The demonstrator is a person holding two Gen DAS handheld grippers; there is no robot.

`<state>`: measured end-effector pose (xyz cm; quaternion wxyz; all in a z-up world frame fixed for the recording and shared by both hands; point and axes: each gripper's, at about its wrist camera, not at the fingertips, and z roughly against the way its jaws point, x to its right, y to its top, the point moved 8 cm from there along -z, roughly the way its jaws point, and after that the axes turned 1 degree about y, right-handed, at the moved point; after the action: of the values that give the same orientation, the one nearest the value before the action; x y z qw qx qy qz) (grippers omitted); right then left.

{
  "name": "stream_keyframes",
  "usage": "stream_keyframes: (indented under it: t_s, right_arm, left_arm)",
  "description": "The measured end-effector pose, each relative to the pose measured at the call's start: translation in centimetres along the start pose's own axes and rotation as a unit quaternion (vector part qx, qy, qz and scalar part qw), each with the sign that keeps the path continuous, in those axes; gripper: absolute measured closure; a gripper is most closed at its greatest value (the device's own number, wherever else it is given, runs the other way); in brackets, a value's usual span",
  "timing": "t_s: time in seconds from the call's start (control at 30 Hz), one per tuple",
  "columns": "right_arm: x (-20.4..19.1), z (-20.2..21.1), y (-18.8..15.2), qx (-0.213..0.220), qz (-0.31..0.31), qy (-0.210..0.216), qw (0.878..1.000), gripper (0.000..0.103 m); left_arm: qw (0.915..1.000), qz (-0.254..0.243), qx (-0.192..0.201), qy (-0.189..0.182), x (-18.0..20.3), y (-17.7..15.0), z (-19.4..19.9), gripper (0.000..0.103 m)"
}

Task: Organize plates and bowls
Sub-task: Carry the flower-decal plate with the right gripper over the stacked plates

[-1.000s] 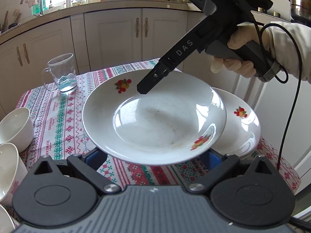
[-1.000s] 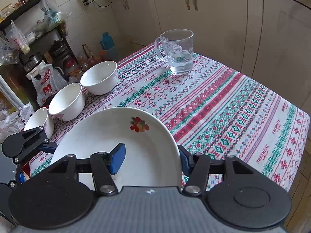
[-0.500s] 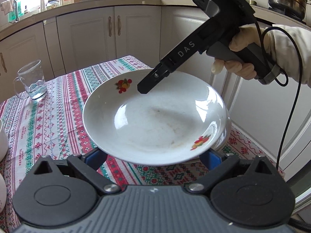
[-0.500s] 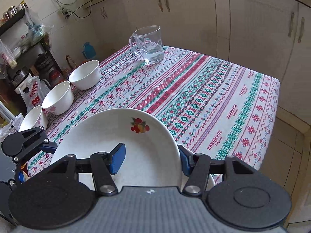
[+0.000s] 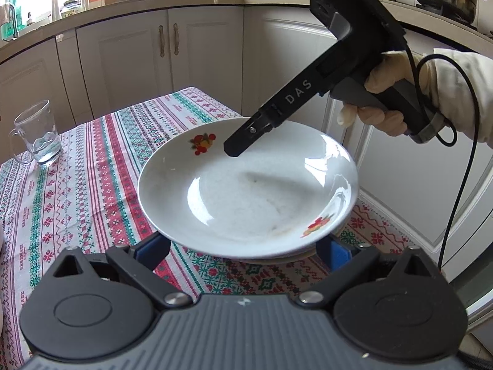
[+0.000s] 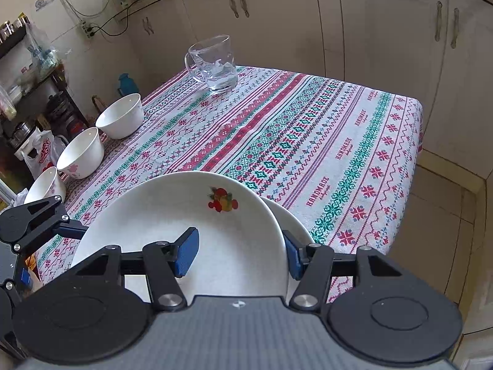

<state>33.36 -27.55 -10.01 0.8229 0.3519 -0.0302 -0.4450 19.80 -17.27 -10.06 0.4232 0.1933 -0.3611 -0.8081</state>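
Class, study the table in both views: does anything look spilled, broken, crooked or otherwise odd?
Nothing spilled or broken. The upper plate, clamped by the right tool, sits off-centre over the lower plate, whose rim peeks out. The upper plate's well looks faintly smeared. The bowls and mug stand upright.

The left gripper [image 5: 243,246] is matte black, with two round hinge discs, silver screws, blue pads on its fingers [image 5: 151,248] and a ribbed grey body nearest the camera. The right gripper [image 6: 242,251] has the same build; seen from the left one, its long black arm carries white "DAS" lettering. A cream glove [image 5: 385,98] and pale sleeve [image 5: 462,92] show at its grey handle, where a thin black cable [image 5: 462,166] loops.
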Motion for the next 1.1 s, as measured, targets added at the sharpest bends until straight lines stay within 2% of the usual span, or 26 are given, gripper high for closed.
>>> stream_keyframes:
  t_s: [1.1]
  right_arm:
    - [0.8, 1.0, -2.1, -0.011, -0.016, -0.029, 0.999, 0.04]
  left_arm:
    - [0.9997, -0.008, 0.005, -0.024, 0.1, -0.1, 0.0, 0.003]
